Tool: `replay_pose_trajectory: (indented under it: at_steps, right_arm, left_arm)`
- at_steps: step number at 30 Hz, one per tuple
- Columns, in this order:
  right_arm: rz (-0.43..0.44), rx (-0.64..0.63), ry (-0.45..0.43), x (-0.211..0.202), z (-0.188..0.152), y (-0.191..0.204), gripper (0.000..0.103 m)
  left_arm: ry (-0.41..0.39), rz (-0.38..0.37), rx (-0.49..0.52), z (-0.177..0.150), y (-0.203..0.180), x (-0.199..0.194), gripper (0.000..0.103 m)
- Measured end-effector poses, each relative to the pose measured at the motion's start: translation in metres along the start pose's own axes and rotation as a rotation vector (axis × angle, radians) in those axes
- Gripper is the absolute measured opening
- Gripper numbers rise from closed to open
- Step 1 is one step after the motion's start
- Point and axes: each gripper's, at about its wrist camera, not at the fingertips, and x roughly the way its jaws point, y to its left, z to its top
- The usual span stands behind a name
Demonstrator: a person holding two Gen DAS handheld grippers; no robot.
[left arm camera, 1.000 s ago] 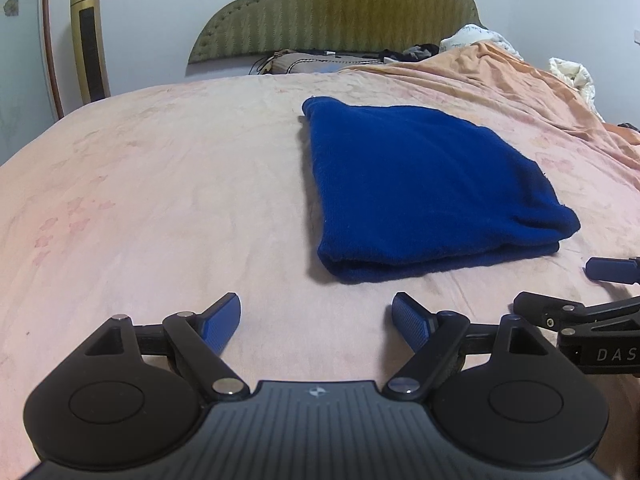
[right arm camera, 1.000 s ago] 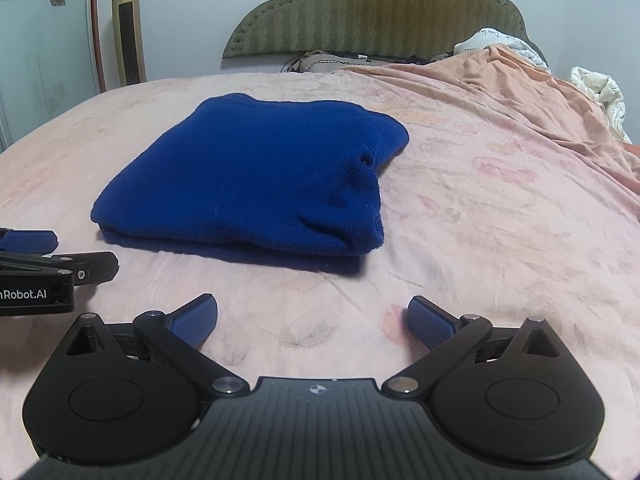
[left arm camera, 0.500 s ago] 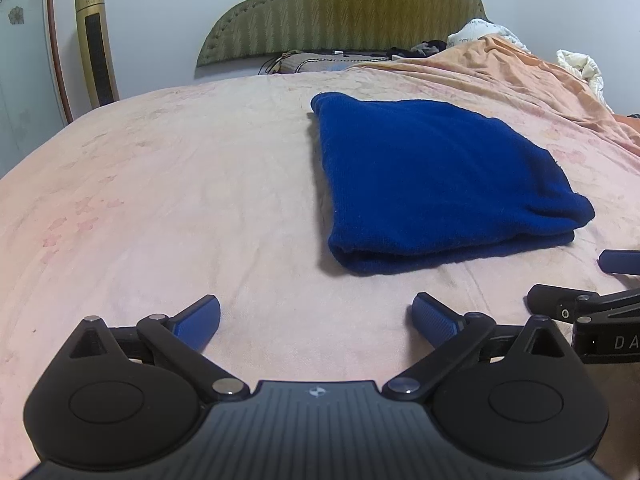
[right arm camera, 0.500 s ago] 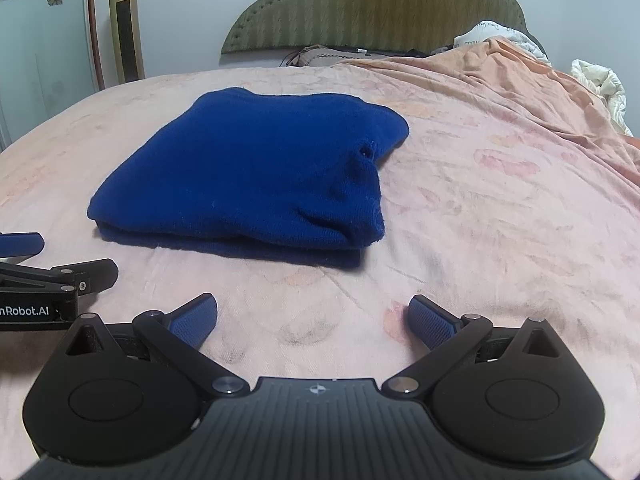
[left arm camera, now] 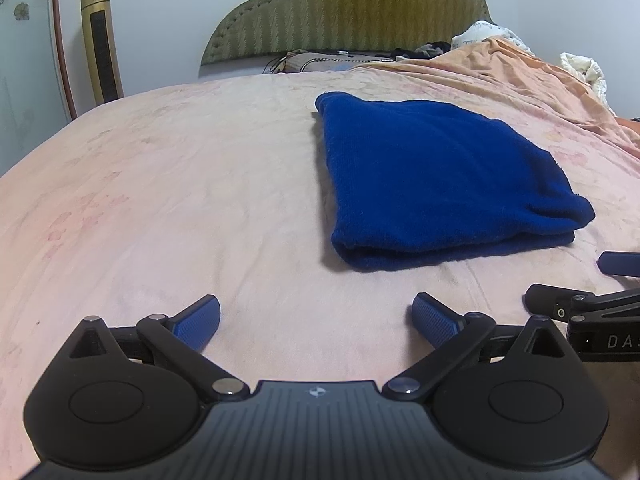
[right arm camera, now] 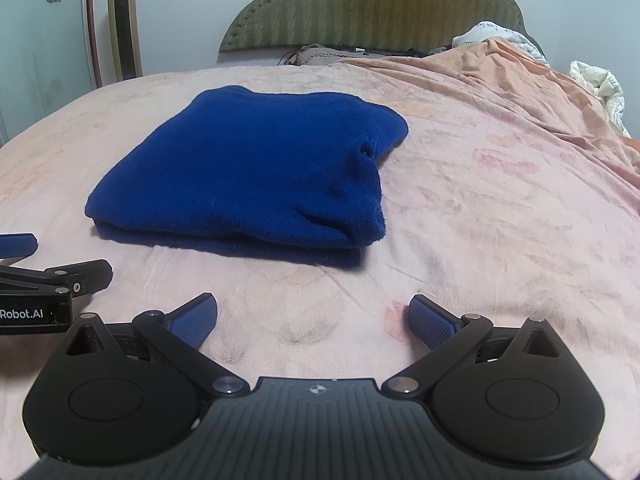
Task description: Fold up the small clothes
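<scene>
A folded blue sweater point(left arm camera: 436, 176) lies mid-bed point(left arm camera: 160, 200), toward the headboard point(left arm camera: 348, 8). Left tongs point(left arm camera: 316, 320) and right tongs point(right arm camera: 314, 318) gape empty near the foot edge.

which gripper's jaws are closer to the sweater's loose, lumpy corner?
The right gripper. The blue sweater's puckered corner lies just ahead of its open jaws; the left gripper, also open, faces the tidy folded corner instead.

"DAS" on right gripper point(left arm camera: 618, 276); "Robot.AI" on left gripper point(right arm camera: 48, 258)
</scene>
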Motion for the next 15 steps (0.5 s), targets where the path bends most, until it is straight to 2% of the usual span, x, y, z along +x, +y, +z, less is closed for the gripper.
replay_pose_trajectory:
  at_steps: [15]
  right_arm:
    - [0.004,0.005,-0.013,-0.0037,-0.0008,0.0000,0.103]
  left_arm:
    - [0.014,-0.001,-0.019,0.0020,0.0044,-0.0057,0.103]
